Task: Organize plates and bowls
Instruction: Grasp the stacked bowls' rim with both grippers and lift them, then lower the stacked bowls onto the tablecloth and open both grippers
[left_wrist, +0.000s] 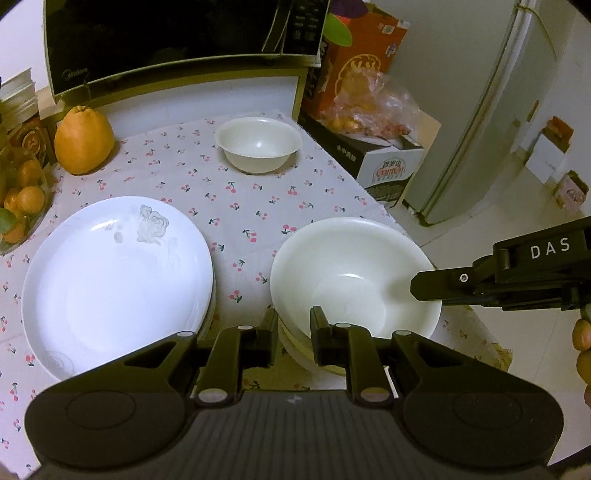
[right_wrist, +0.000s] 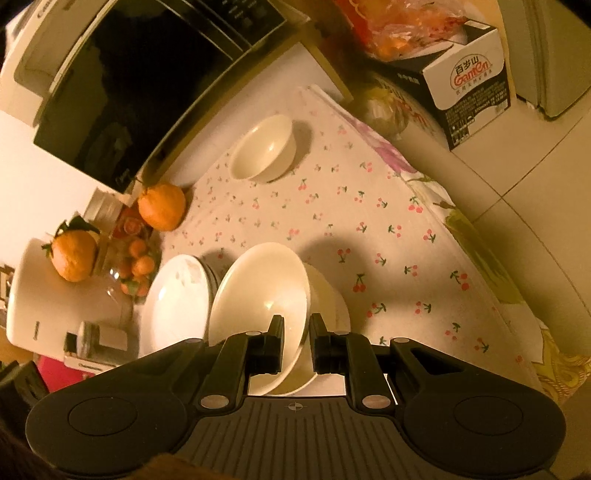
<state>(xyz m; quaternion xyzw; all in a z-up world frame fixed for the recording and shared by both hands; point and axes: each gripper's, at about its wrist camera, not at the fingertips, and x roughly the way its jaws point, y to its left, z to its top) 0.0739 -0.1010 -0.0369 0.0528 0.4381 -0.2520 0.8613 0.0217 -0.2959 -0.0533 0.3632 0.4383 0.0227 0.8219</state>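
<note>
A stack of white bowls (left_wrist: 354, 280) sits at the tablecloth's (left_wrist: 258, 206) near edge. The right gripper (right_wrist: 297, 334) straddles the top bowl's rim, apparently clamped; the left gripper (left_wrist: 293, 328), jaws apart, brackets the rim opposite. Plates (left_wrist: 114, 280) lie at nine o'clock, a small bowl (left_wrist: 258, 144) at eleven.

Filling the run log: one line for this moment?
phase: stacking bowls | left gripper: straddling near rim of top bowl | right gripper: straddling far rim | plate stack: beside | small bowl: unstacked
</note>
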